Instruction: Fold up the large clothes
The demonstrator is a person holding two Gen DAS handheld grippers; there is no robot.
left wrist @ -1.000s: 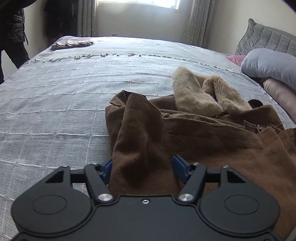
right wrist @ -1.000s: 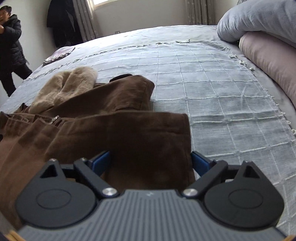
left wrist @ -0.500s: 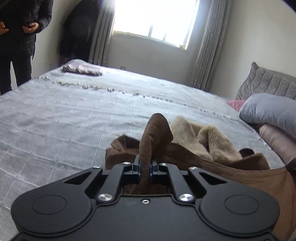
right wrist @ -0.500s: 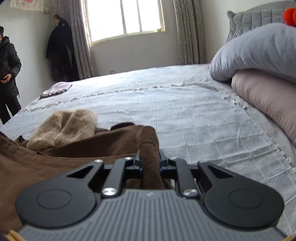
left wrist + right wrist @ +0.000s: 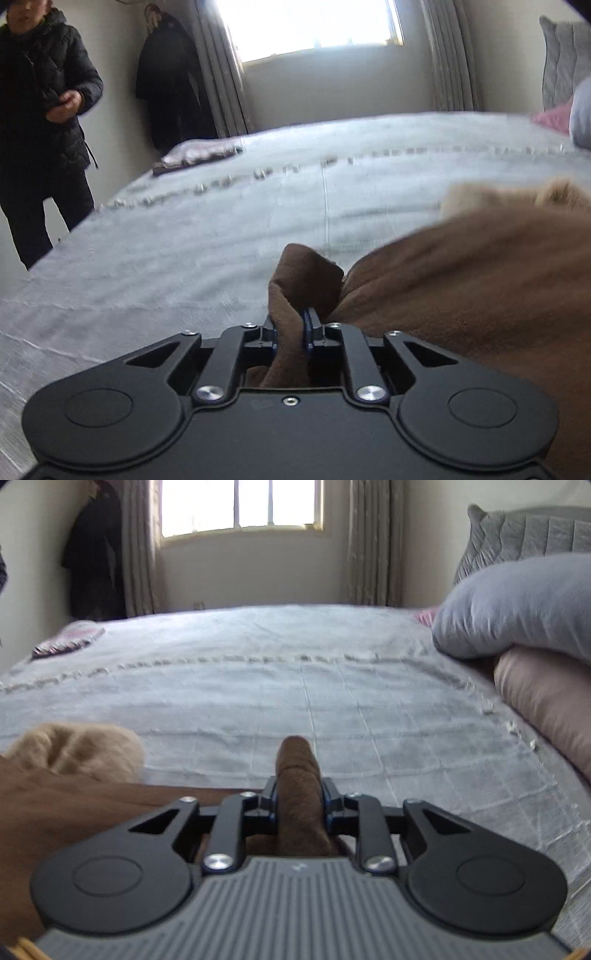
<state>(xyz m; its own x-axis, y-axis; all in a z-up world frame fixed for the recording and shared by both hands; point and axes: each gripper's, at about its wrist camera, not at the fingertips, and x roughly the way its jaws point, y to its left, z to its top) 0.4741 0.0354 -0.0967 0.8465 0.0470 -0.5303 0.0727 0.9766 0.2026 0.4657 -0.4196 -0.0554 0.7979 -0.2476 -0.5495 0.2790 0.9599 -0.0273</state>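
Observation:
A brown coat [image 5: 480,280] with a tan fur collar [image 5: 480,195] is lifted above the grey bedspread [image 5: 221,229]. My left gripper [image 5: 291,325] is shut on a bunched fold of the coat, which stretches away to the right. In the right wrist view, my right gripper [image 5: 298,801] is shut on another fold of the brown coat [image 5: 74,801], whose cloth runs off to the left below the fur collar [image 5: 81,749]. Most of the coat hangs below the grippers, out of sight.
A person in a black jacket [image 5: 40,110] stands at the bed's left side. A folded cloth [image 5: 195,155] lies at the far left corner. Grey and pink pillows [image 5: 517,605] are stacked on the right. A dark coat [image 5: 96,554] hangs by the window curtains.
Both grippers closed on folds of the coat and have lifted it off the bed. The views have tilted up toward the window, and the coat now stretches between the grippers.

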